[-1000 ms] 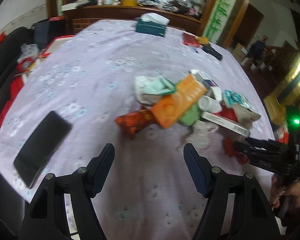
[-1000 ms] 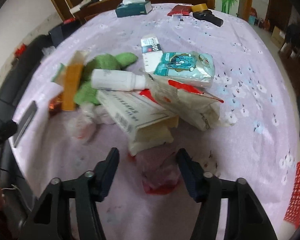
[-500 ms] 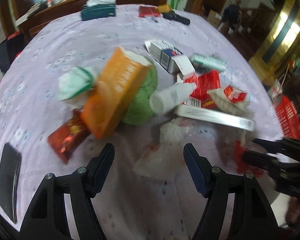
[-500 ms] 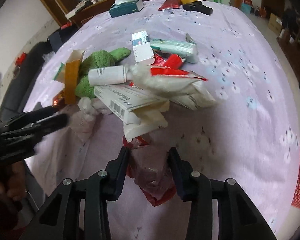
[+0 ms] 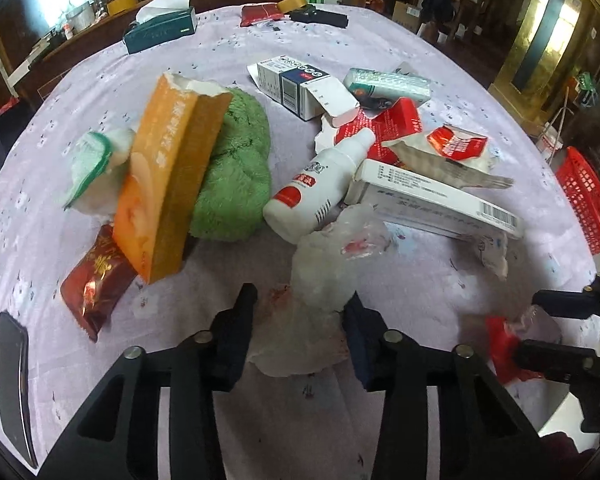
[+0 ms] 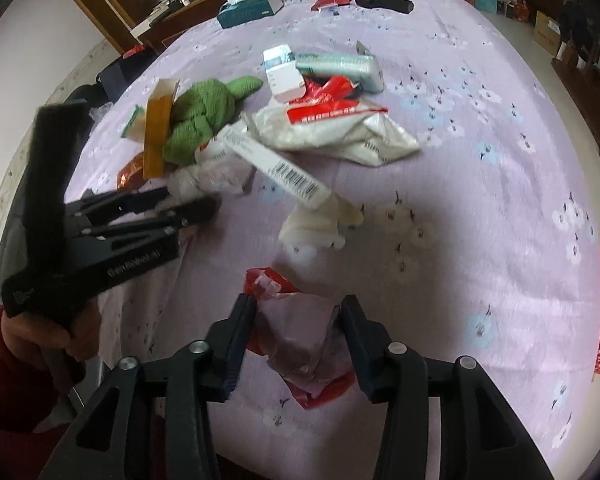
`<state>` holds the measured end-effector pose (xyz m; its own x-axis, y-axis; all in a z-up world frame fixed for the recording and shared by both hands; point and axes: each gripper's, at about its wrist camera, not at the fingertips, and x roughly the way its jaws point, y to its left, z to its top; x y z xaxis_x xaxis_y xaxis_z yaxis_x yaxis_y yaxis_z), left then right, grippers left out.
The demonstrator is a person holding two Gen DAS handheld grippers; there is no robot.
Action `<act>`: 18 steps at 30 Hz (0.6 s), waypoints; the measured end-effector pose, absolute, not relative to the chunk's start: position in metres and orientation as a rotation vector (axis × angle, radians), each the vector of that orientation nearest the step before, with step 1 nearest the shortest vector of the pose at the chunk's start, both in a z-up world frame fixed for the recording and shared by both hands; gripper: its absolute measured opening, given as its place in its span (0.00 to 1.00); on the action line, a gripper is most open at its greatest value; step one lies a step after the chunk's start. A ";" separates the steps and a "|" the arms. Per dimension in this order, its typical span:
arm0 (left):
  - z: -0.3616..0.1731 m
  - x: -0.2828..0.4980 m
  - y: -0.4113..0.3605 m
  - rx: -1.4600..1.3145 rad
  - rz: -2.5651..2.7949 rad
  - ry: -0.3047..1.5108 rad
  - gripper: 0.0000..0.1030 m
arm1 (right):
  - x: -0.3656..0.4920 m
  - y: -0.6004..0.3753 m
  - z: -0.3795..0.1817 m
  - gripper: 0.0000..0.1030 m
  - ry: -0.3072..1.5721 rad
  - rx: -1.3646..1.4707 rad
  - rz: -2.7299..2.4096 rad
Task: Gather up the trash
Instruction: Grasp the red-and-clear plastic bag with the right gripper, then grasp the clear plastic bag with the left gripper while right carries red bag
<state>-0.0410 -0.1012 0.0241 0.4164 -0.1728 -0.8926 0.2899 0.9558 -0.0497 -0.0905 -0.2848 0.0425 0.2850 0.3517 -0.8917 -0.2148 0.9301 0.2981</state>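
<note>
A pile of trash lies on the lilac tablecloth (image 5: 380, 48): an orange carton (image 5: 168, 184), a green cloth (image 5: 236, 168), a white bottle (image 5: 320, 188), flat white boxes (image 5: 432, 200) and red wrappers (image 5: 392, 124). My left gripper (image 5: 300, 308) has its fingers around a crumpled clear plastic bag (image 5: 332, 264). My right gripper (image 6: 298, 312) is closed on a crumpled clear-and-red plastic wrapper (image 6: 300, 332). The right gripper also shows at the right edge of the left wrist view (image 5: 540, 324), and the left gripper at the left of the right wrist view (image 6: 188, 204).
A black phone (image 5: 14, 380) lies near the table's front left edge. A green tissue box (image 5: 160, 28), a red pouch (image 5: 260, 14) and a black object (image 5: 320, 16) sit at the far side. A red basket (image 5: 588, 200) stands beyond the right edge.
My left gripper has moved forward to the clear plastic bag and narrowed around it. My right gripper has narrowed onto the red-and-clear wrapper.
</note>
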 end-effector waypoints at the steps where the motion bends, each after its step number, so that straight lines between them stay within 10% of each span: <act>1: 0.025 -0.044 -0.099 0.112 -0.294 1.104 0.37 | -0.092 -0.285 0.042 0.54 1.226 0.121 0.380; 12: 0.038 -0.069 -0.090 0.093 -0.316 1.064 0.36 | -0.102 -0.284 0.031 0.70 1.229 0.113 0.371; 18: 0.060 -0.081 -0.089 0.112 -0.292 0.994 0.36 | -0.105 -0.272 0.031 0.40 1.220 0.088 0.374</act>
<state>-0.0812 -0.0892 0.0596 0.5098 -0.1906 -0.8389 0.2927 0.9554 -0.0392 -0.1053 -0.2720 0.0310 0.2911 0.3265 -0.8993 -0.2333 0.9358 0.2642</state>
